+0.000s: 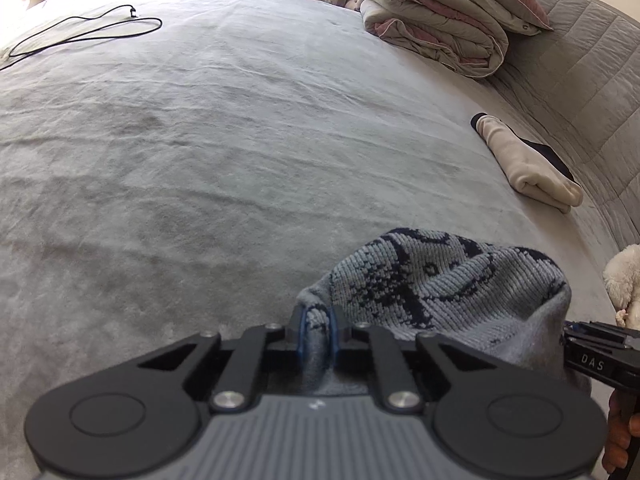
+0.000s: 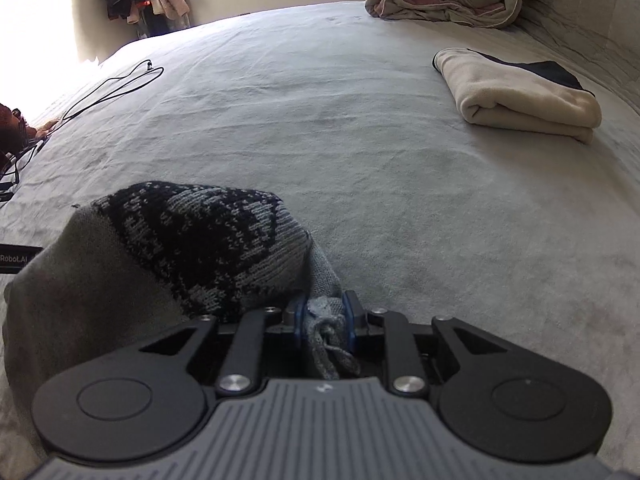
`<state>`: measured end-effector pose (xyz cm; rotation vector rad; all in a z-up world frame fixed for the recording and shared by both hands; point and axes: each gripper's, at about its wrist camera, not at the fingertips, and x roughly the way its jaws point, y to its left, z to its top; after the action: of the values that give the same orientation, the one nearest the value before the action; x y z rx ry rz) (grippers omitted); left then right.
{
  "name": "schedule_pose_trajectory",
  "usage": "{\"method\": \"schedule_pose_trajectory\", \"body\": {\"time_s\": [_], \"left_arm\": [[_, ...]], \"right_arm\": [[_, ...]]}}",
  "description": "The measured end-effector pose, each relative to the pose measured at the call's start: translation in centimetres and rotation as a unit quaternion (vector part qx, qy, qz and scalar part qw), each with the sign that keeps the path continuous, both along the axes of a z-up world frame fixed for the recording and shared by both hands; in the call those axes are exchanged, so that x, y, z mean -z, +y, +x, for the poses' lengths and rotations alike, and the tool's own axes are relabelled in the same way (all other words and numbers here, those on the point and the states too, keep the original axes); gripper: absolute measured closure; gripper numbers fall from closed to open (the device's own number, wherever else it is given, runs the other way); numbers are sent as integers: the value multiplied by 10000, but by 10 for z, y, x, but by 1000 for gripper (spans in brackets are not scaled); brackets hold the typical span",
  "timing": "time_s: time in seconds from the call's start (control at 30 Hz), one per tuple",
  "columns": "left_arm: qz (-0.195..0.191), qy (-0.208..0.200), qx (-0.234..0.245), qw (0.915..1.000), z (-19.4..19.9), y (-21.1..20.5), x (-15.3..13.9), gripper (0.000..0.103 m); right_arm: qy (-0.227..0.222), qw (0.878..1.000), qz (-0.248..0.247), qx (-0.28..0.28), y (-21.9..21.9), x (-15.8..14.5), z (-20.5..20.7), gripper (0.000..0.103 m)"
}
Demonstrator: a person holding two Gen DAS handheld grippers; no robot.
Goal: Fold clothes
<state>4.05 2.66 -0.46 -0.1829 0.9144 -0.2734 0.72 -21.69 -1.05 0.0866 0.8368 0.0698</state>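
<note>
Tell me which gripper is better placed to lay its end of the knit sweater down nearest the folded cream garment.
Probably right. The right gripper grips the knit sweater with the folded cream garment ahead; the left gripper faces open bed.

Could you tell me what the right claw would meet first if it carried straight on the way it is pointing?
The right claw, shut on the knit sweater, points down at bare bedspread. It would probably meet that first; the folded cream garment lies off to the right.
</note>
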Motion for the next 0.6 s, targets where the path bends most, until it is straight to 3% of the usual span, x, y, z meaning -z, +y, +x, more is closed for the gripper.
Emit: {"method": "schedule_pose_trajectory", "body": {"time_s": [0.1, 0.3, 0.43, 0.6], "left_arm": [[-39, -313, -259, 9992, -9, 6, -11, 94], [-396, -1084, -721, 9907, -27, 31, -46, 95], [-541, -1473, -783, 9845, -41, 47, -61, 95], [-725, -1886, -632, 9773, -62, 63, -73, 95]], "right_arm": [[-201, 9997, -85, 129, 1, -4, -4, 85], [-1207, 9912, -47, 546, 2, -39, -11, 87], [-1783, 9808, 258, 750, -5, -61, -17, 89], [-1965, 9767, 440, 746, -11, -69, -22, 89]]}}
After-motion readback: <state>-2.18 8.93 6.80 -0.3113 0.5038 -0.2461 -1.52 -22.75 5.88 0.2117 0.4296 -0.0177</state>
